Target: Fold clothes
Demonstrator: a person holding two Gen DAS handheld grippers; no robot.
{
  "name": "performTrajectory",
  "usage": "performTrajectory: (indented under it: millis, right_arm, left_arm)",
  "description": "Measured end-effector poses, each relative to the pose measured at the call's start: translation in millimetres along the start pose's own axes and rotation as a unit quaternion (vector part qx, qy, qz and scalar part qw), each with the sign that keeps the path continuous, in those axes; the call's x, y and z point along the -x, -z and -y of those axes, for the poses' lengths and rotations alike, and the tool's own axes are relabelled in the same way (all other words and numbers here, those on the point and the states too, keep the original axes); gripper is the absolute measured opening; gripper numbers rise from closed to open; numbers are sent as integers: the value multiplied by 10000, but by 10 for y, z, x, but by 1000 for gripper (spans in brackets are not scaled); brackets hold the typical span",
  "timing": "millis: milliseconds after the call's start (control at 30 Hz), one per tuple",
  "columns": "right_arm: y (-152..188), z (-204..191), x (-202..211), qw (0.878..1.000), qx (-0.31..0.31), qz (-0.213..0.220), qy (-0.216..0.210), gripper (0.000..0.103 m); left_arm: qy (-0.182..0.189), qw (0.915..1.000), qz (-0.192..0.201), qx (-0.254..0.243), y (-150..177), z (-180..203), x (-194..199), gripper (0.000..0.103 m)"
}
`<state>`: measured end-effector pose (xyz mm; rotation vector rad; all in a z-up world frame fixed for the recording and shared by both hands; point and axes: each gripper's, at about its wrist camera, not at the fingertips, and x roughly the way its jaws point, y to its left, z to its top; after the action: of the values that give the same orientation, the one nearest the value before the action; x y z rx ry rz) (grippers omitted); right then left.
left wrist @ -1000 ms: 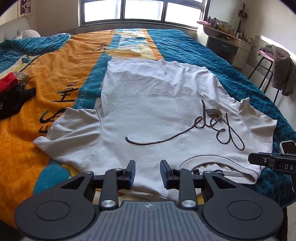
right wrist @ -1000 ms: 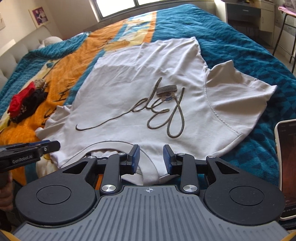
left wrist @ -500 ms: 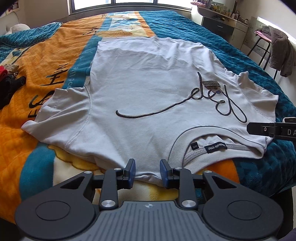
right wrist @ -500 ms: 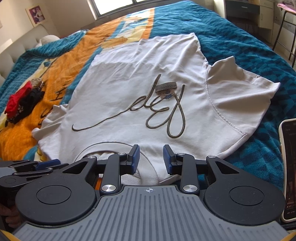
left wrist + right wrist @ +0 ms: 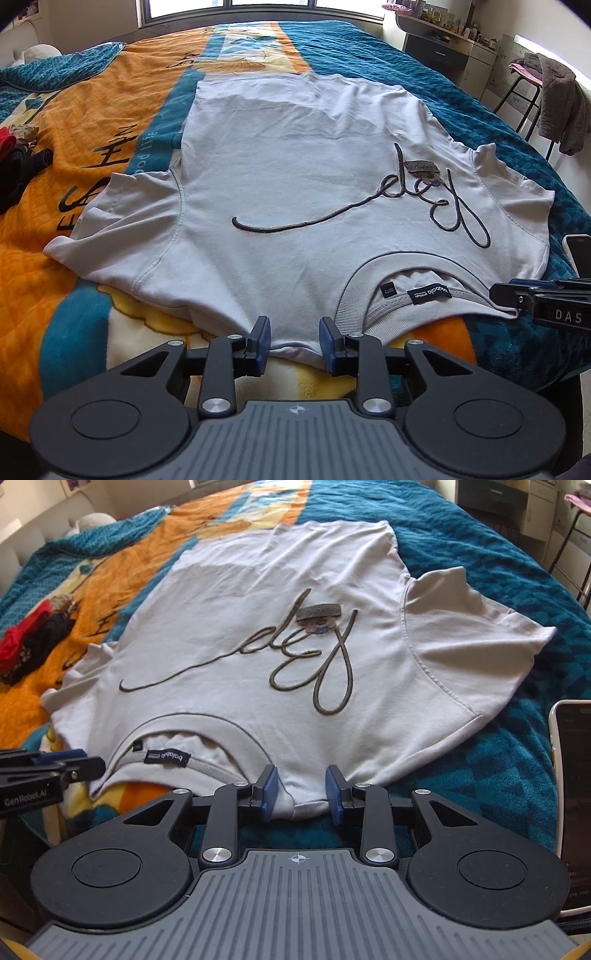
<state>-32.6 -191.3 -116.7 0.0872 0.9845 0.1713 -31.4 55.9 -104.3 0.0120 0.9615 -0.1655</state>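
One pale T-shirt (image 5: 295,177) flat, script logo – both tongs (image 5: 294,341) (image 5: 301,792) parted, gripping nothing

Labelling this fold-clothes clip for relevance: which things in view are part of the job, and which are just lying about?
Part of the job:
- white T-shirt, spread flat on the bed
- left gripper, at the shirt's near shoulder edge
- right gripper, at the other shoulder edge

Lying about:
- red and black clothes
- phone
- grey garment on the chair
- blanket
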Motion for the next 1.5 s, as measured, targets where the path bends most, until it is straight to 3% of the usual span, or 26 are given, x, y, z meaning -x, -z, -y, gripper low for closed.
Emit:
performTrajectory:
  millis: [267,733,867,1033,1200,1333,1400,1500]
  right_arm:
    - [129,54,274,9999,-139,24,-76,36]
    - [61,-151,543,9959,-205,339,-817,49]
    - [-15,-193,681,9929,-240,514,-1050,54]
    - [-199,-262,926,9829,-329,844,-1604,57]
    - [-472,-187,1283,9684,-448,1359,-2044,57]
    - [-786,-75,1621,9569,-295,2113,-1970,33]
    - [-973,-24,1698,9552,-252,2377,-1748,31]
    - [-1305,89,1715,9498,-432,2658,-1594,32]
  left_arm:
    - [-34,10000,1,-38,7,19,24,28]
    - [169,9997,-38,-163,-17,20,338,36]
    - [295,9992,279,-59,-159,-51,593,41]
    - [710,9938,838,188,-363,-143,955,48]
    - [1110,9796,1504,732,-625,-354,1308,48]
    - [1203,9611,2282,982,-886,-532,1531,36]
    - [1018,9570,2511,1036,-1057,-571,1537,27]
    - [968,9519,2664,1162,-1332,-631,1455,25]
